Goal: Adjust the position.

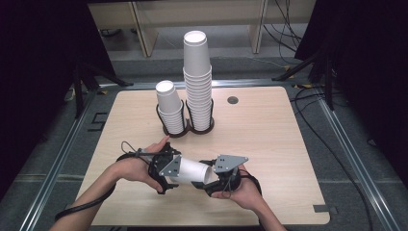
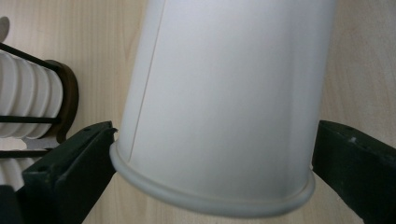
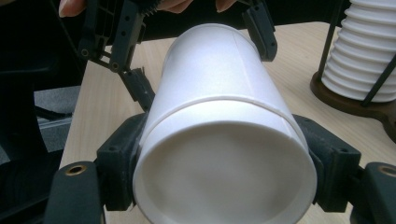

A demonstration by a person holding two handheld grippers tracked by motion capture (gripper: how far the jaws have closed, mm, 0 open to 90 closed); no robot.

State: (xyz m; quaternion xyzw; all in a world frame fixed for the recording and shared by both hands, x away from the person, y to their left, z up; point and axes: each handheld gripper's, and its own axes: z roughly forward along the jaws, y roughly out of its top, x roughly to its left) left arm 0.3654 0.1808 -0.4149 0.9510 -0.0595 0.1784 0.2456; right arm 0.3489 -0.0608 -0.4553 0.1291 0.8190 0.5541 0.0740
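Observation:
A white paper cup (image 1: pixel 192 169) lies level a little above the wooden table (image 1: pixel 269 144), held between both grippers. My left gripper (image 1: pixel 166 168) is shut on one end: in the left gripper view its jaws (image 2: pixel 212 135) press either side of the cup (image 2: pixel 224 102) at its rolled edge. My right gripper (image 1: pixel 211 179) is shut on the other end. In the right gripper view the cup's (image 3: pixel 224 93) round hollow end faces the camera between the black jaws (image 3: pixel 224 140). Beyond it the left gripper (image 3: pixel 201 60) flanks the far end.
A dark twin-ring holder (image 1: pixel 187 130) stands mid-table with a short stack of cups (image 1: pixel 169 108) on the left and a tall stack (image 1: pixel 197 82) on the right, just beyond the grippers. A round cable hole (image 1: pixel 233 100) lies behind. Bare wood extends to the right.

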